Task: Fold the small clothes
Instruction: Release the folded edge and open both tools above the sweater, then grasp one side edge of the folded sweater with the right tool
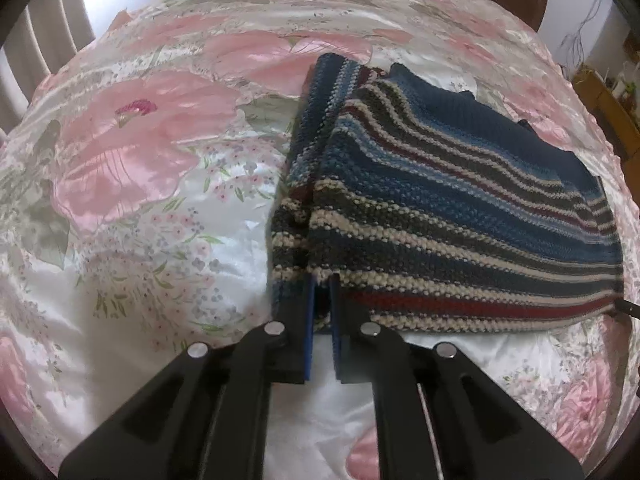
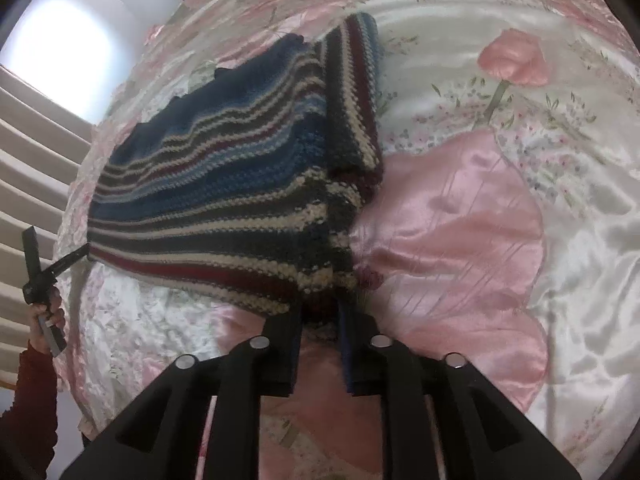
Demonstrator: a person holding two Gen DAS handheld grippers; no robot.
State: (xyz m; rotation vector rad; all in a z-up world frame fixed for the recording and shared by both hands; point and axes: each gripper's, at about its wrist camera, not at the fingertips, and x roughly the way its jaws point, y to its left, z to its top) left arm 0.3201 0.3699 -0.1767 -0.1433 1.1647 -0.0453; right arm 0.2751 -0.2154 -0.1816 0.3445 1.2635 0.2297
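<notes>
Left tool (image 1: 323, 280) — jaws drawn narrow, nipping the near hem of the striped knitted sweater (image 1: 460, 200) at its left corner, where a sleeve or side panel is already turned in along the edge at ten o'clock. Right tool (image 2: 320, 308) — jaws likewise narrow, pinching the hem at the opposite corner; the wool bunches between the blue pads (image 2: 346, 344). Seen from the right wrist, the left tool sits at nine o'clock, gripped by a hand (image 2: 46, 320) in a red sleeve (image 2: 32, 400), its tip touching the far hem corner.

The sweater lies flat on the floral satin bedspread (image 1: 140, 160), collar toward twelve o'clock, hem toward six.

The step in hand appears to be carrying the hem up to the collar. To do it well, both corners should rise together and level, so the hem stays taut between the tools — slack in the middle would sag and crease. The satin looks slippery; a low, forward sweep risks dragging the whole garment, so lift clear before travelling. The turned-in edges may fall open if shaken.
</notes>
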